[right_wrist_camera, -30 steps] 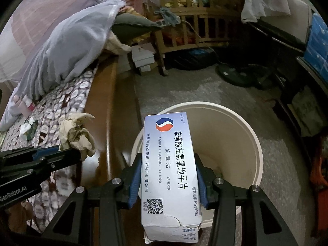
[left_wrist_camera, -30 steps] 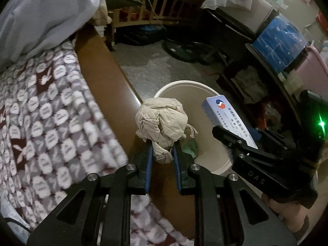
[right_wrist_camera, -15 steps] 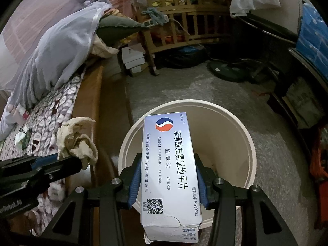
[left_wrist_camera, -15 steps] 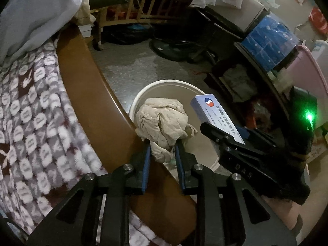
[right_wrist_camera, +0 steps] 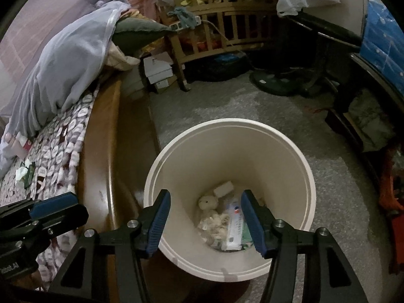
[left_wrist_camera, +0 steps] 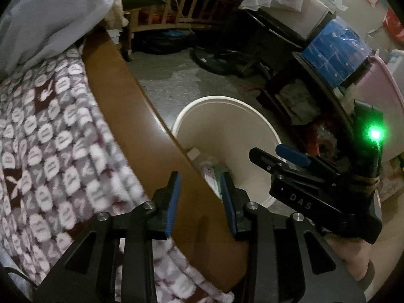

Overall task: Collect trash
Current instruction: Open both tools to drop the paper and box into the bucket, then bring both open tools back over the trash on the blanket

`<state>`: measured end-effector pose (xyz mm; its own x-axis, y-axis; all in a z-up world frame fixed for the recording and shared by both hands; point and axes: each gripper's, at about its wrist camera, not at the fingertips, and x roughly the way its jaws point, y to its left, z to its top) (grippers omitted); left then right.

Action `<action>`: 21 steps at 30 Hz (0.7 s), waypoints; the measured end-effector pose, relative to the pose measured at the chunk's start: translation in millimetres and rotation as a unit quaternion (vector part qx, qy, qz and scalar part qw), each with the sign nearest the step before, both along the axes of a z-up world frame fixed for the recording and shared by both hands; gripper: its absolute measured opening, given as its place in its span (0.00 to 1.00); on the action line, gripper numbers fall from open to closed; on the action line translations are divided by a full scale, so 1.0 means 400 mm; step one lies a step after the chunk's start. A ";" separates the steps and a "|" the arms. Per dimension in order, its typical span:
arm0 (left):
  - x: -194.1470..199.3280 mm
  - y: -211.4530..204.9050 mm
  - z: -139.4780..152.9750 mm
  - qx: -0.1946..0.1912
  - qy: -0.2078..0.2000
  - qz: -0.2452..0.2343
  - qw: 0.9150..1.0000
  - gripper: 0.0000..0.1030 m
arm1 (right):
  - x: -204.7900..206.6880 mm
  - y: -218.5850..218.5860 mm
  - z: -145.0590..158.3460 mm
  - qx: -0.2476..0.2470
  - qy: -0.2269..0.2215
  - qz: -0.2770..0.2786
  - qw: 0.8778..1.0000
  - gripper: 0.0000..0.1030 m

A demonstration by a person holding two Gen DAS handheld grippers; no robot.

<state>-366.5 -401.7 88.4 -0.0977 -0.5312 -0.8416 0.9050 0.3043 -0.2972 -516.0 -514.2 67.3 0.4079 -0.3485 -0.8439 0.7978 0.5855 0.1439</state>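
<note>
A cream round trash bin point(right_wrist_camera: 298, 166) stands on the floor beside the bed; it also shows in the left wrist view point(left_wrist_camera: 242, 126). Inside lie a white medicine box point(right_wrist_camera: 234, 224), a crumpled beige tissue wad point(right_wrist_camera: 214, 223) and other scraps. My right gripper point(right_wrist_camera: 205, 221) is open and empty above the bin's near rim. My left gripper point(left_wrist_camera: 200, 202) is open and empty over the bed's wooden edge, left of the bin. More crumpled paper point(right_wrist_camera: 21, 173) lies on the bed far left.
A wooden bed rail point(left_wrist_camera: 141, 106) runs between the patterned blanket point(left_wrist_camera: 45, 126) and the bin. A wooden crib point(right_wrist_camera: 227, 25), a fan base point(right_wrist_camera: 275, 80), boxes point(right_wrist_camera: 159, 73) and cluttered shelves point(left_wrist_camera: 328, 80) ring the grey floor point(right_wrist_camera: 227, 103).
Both grippers opened. The tissue wad left the left gripper and the medicine box left the right gripper; both now lie in the bin.
</note>
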 end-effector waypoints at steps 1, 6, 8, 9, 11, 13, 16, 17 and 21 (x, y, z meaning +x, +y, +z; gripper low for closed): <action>0.005 0.008 0.001 0.002 -0.002 0.005 1.000 0.30 | 0.003 0.004 0.000 0.000 0.001 0.003 1.000 0.54; 0.026 0.036 0.009 0.009 -0.017 0.025 1.000 0.30 | 0.019 0.021 0.005 0.001 0.001 0.010 1.000 0.54; 0.038 0.052 0.013 0.011 -0.021 0.034 0.999 0.30 | 0.028 0.030 0.009 0.000 0.001 0.014 1.000 0.55; 0.043 0.061 0.014 0.012 -0.022 0.039 0.999 0.30 | 0.034 0.037 0.012 -0.001 0.001 0.017 1.000 0.55; 0.058 0.085 0.020 0.013 -0.027 0.048 0.998 0.30 | 0.049 0.050 0.019 -0.004 0.000 0.024 1.000 0.55; 0.069 0.106 0.025 0.016 -0.036 0.057 0.998 0.30 | 0.067 0.066 0.026 -0.006 -0.001 0.032 0.999 0.56; 0.101 0.152 0.038 0.018 -0.041 0.072 0.996 0.30 | 0.099 0.091 0.036 -0.009 -0.002 0.049 0.999 0.57; 0.108 0.163 0.045 0.017 -0.042 0.078 0.996 0.30 | 0.109 0.099 0.039 -0.009 -0.003 0.054 0.998 0.58; 0.150 0.218 0.066 0.019 -0.053 0.101 0.993 0.30 | 0.163 0.135 0.052 -0.011 -0.006 0.079 0.997 0.58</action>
